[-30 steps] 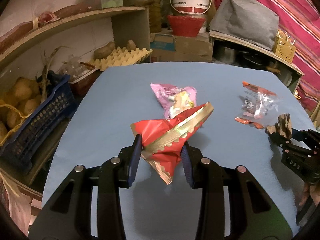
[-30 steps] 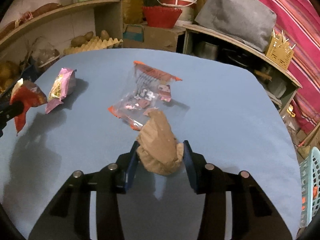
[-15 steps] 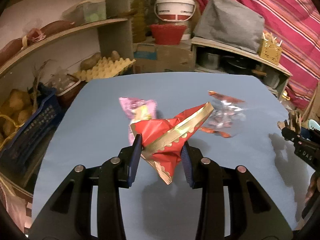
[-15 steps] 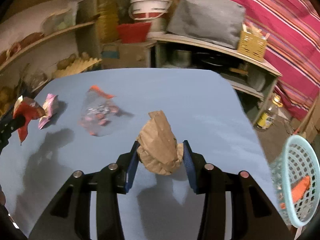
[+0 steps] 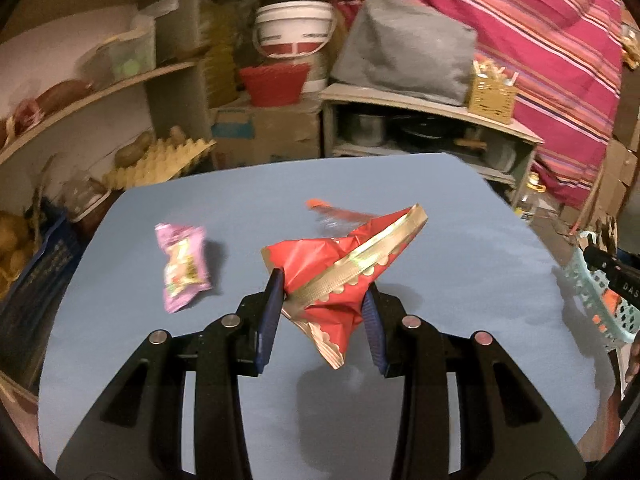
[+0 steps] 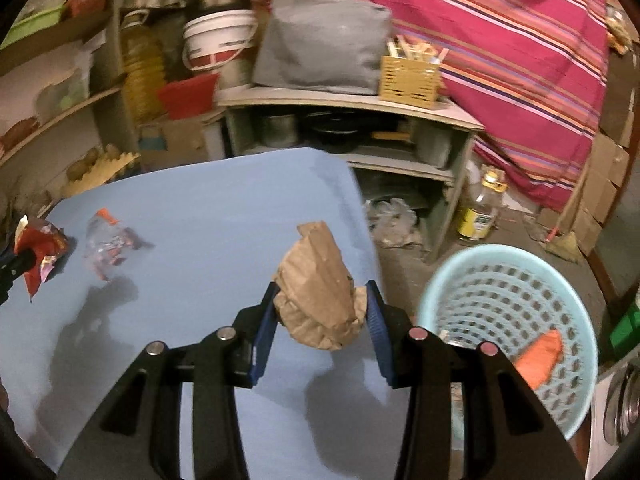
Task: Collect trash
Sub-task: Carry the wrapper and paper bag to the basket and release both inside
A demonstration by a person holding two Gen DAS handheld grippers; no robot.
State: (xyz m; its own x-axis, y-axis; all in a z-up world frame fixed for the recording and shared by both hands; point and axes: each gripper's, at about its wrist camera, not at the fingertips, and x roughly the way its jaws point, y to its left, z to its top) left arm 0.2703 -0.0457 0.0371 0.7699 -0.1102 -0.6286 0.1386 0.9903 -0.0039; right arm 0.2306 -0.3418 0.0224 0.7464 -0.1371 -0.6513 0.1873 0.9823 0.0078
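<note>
Now the right gripper (image 6: 322, 312) pinches a crumpled brown paper bag (image 6: 320, 296) over the right edge of the blue table (image 6: 208, 200), just beside the pale blue perforated plastic basket (image 6: 500, 304) (an orange scrap lies inside). The left gripper (image 5: 322, 304) clamps a red and gold foil wrapper (image 5: 340, 272), its long tip pointing up-right. A pink snack packet (image 5: 182, 266) and a clear wrapper (image 6: 108, 246) lie on the table, well apart from both tools.

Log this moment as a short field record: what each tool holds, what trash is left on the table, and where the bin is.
left tool: shut on red and gold wrapper, lifted off the blue table
right tool: shut on crumpled brown paper bag, above the table's right edge
left on table: pink snack packet; clear wrapper with orange ends
bin: light blue basket right of the table, orange scrap inside
</note>
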